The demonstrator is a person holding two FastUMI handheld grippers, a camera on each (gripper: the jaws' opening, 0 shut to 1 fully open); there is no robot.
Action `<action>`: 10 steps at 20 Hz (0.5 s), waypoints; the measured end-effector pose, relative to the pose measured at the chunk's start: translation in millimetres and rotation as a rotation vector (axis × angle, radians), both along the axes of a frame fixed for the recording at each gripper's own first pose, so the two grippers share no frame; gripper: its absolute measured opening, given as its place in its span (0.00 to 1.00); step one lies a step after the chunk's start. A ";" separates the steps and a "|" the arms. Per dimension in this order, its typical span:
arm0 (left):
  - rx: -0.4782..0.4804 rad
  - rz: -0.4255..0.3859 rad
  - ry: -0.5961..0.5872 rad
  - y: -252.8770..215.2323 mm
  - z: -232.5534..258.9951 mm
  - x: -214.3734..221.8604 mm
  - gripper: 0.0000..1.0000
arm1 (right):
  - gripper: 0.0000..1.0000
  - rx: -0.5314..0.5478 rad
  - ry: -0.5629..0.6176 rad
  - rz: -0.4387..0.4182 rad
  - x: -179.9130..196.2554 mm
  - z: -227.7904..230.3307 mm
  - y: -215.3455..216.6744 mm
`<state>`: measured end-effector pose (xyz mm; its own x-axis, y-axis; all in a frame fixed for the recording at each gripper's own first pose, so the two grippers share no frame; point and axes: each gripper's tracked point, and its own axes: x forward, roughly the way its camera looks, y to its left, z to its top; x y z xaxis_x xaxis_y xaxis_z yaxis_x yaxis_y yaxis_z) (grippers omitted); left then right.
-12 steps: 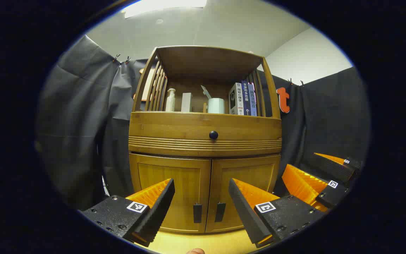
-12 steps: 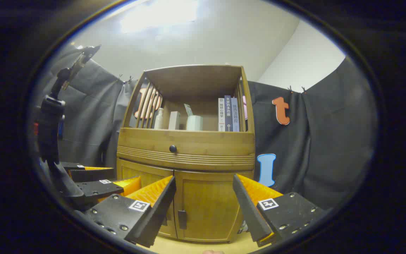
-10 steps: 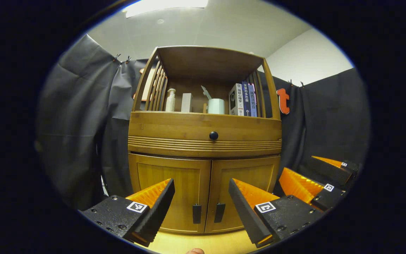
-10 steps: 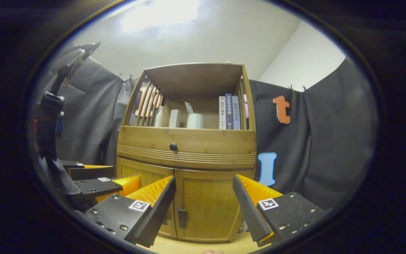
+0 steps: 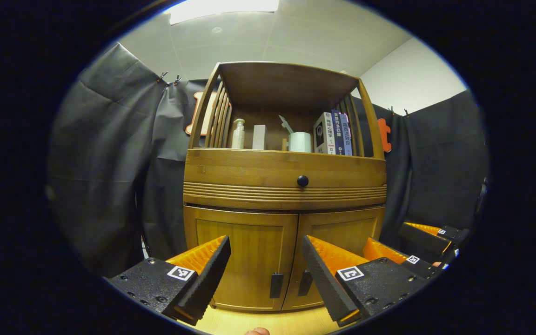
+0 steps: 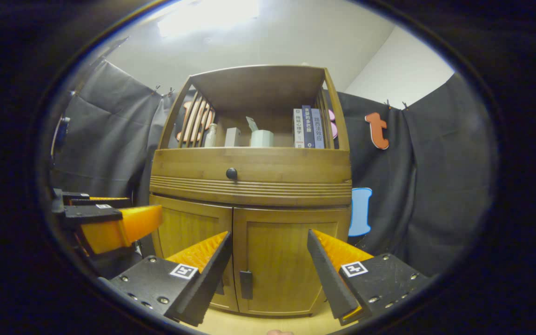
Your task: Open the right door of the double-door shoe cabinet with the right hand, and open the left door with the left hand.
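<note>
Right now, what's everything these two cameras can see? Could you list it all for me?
Shoe cabinet: one, brown wood, centre, against the cloth wall.
Doors: two, both closed; left door, right door.
Door handles: two, dark, low at the middle seam; left handle, right handle.
Drawer knob: one, black, above the doors.
Pump bottle: one, pale, top shelf left.
Box: one, pale, beside the bottle.
Cup: one, white, shelf middle.
Books: three, upright, shelf right.
Left gripper: open, short of the doors.
Right gripper: open, short of the doors.
</note>
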<state>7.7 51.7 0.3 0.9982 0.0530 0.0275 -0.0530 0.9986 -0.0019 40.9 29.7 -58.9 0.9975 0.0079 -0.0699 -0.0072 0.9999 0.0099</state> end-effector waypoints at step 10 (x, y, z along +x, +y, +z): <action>0.018 0.069 -0.005 76.4 -4.9 5.6 0.95 | 0.96 -0.014 0.162 -0.024 54.0 -119.8 30.8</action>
